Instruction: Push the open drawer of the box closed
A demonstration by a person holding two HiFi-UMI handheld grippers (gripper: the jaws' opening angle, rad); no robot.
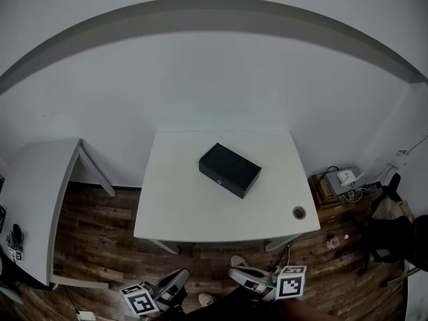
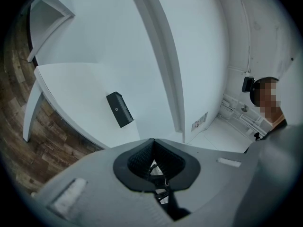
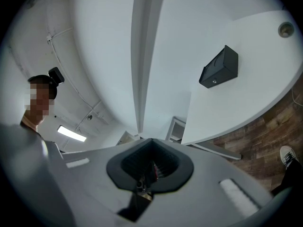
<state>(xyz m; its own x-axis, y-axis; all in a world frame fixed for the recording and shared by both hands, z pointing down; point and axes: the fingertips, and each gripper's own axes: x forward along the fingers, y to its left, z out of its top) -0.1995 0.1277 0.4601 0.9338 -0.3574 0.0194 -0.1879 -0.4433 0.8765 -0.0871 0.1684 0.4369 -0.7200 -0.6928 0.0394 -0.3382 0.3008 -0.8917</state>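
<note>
Grey left tongs (image 2: pixel 153 140), black ribbed pads (image 2: pixel 139 160)

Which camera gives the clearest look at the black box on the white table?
The head view: the black box sits near the middle of the white table, seen whole from above. The left gripper view shows the box smaller and tilted. The right gripper view also shows the box tilted, off to one side.

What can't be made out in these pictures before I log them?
Black box: small and dark in every view; whether its drawer is open cannot be told.
Left tongs and right tongs: partly cut off by the head view's bottom edge.
</note>
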